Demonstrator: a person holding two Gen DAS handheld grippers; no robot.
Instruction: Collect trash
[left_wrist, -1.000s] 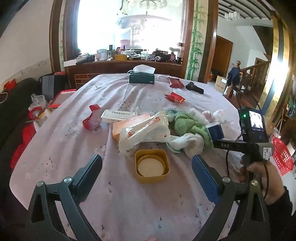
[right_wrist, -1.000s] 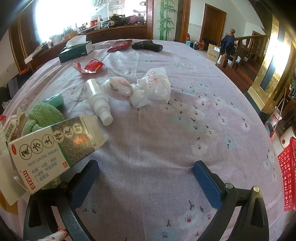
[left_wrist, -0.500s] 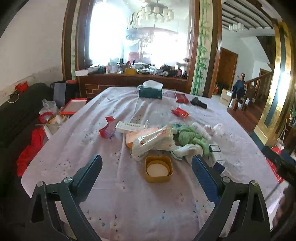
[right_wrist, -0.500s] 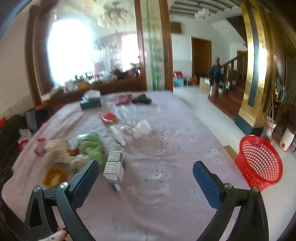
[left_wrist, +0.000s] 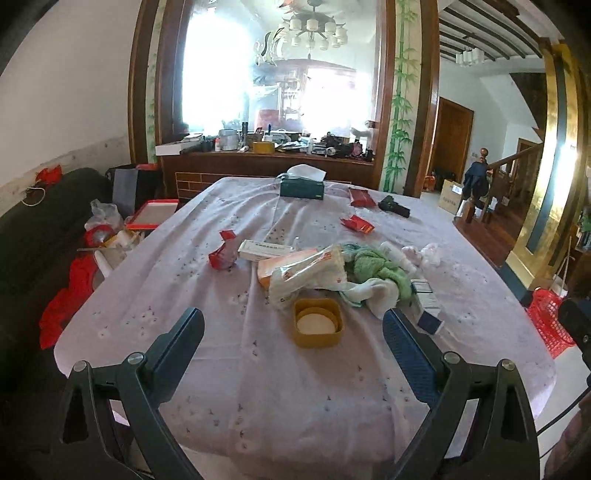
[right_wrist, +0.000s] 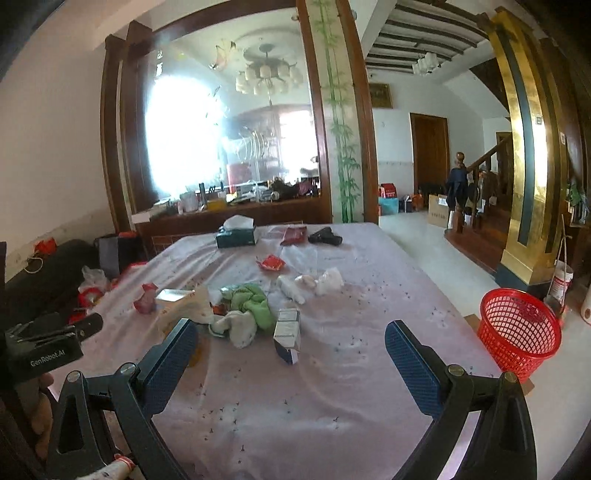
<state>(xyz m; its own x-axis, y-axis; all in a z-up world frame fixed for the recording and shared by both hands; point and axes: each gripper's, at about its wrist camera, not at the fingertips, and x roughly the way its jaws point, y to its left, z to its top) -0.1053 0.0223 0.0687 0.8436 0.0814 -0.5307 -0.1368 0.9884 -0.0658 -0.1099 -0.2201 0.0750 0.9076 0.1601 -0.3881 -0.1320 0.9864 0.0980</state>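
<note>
One yellow tub (left_wrist: 317, 328), three red wrappers (left_wrist: 223, 252) counted ahead of the tool, one tissue box (left_wrist: 301, 188), one red basket (right_wrist: 518, 328) to the right

Only readable text I see is "GenRobot.AI" in white on the black body of my left gripper (right_wrist: 44, 356) at the left edge of my right wrist view; print on the boxes and wrappers on the table is too small to read.
</note>
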